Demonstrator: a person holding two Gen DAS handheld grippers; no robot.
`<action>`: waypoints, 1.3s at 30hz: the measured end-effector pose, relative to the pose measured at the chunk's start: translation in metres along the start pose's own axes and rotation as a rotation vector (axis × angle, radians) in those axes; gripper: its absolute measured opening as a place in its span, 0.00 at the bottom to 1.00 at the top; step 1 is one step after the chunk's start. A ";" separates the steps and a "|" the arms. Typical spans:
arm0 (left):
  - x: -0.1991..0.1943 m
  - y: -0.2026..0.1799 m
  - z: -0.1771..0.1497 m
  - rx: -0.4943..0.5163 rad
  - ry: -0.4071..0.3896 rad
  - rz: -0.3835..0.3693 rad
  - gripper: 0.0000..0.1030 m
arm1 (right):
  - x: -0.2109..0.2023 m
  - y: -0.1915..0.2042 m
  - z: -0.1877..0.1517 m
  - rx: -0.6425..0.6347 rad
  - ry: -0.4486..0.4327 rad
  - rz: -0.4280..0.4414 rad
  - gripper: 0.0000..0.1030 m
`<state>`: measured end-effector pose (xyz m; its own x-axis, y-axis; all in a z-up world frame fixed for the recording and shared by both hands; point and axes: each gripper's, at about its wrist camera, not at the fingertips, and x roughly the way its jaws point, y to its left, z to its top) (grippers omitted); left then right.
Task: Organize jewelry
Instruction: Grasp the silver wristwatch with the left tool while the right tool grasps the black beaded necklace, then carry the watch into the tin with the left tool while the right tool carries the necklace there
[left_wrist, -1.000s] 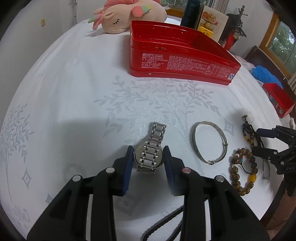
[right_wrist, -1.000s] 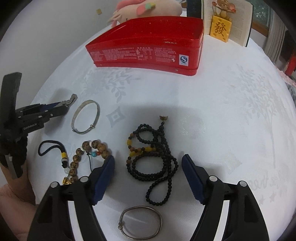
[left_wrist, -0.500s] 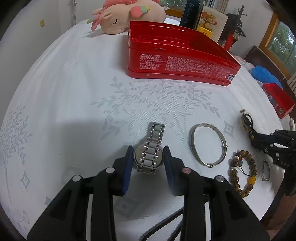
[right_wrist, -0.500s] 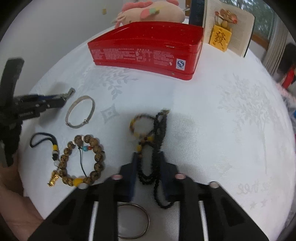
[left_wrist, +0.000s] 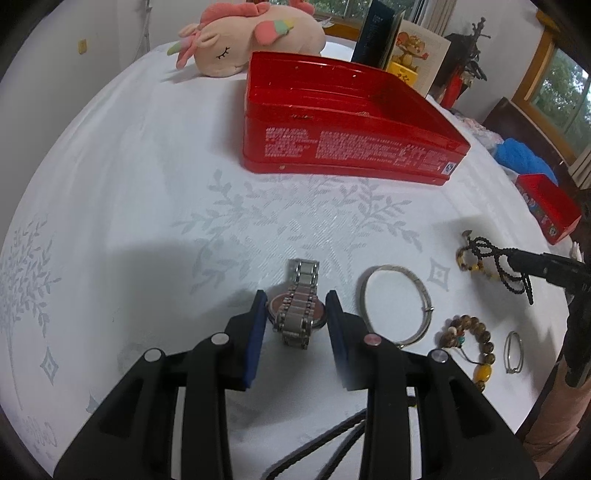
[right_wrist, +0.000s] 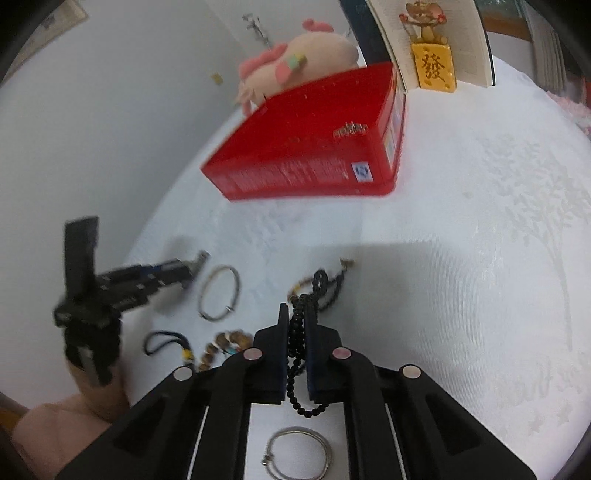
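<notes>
- The left gripper (left_wrist: 295, 306) sits low over the white tablecloth (left_wrist: 147, 184), its fingers pointing toward the red tin box (left_wrist: 343, 136). Its blue-padded jaws stand open on either side of the silver wristwatch (left_wrist: 298, 306); whether the pads touch the watch I cannot tell.
- The watch lies flat, band running away from the gripper, just left of a silver bangle (left_wrist: 395, 302).
- The right gripper (right_wrist: 296, 325) is tilted, its view slanted, and its jaws are pinched together on the black bead necklace (right_wrist: 295, 339). Part of the strand hangs in a loop below the pads while the rest trails forward onto the cloth.
- From the left wrist view that right gripper shows only as a dark arm at the right edge with the necklace draped at its tip; a wooden bead bracelet (left_wrist: 469, 339) and a small silver ring-shaped bangle (left_wrist: 514, 352) lie near it.
- Only the right wrist view shows the second bangle (right_wrist: 299, 456) directly under the gripper body, a black cord with a yellow bead (right_wrist: 166, 343), and the person's left hand (right_wrist: 66, 421) holding the other tool.
- Behind the red box rest a pink plush toy (left_wrist: 247, 33) and an open book (right_wrist: 443, 37) with a gold ornament (right_wrist: 434, 70).
</notes>
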<state>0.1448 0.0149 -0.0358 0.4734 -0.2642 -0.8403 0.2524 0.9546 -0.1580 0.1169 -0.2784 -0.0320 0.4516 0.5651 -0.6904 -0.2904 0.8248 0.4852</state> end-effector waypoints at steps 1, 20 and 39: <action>-0.001 -0.001 0.001 0.001 -0.001 -0.004 0.30 | -0.004 -0.001 0.001 0.007 -0.011 0.013 0.07; 0.000 -0.005 0.005 0.004 -0.006 -0.031 0.30 | 0.050 0.009 0.009 -0.065 0.096 -0.247 0.57; -0.014 -0.007 0.014 -0.003 -0.042 -0.037 0.30 | 0.008 0.013 0.024 -0.076 -0.017 -0.125 0.10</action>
<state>0.1484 0.0100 -0.0158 0.4990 -0.3053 -0.8110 0.2680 0.9444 -0.1907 0.1373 -0.2640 -0.0180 0.5022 0.4583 -0.7333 -0.2939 0.8880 0.3537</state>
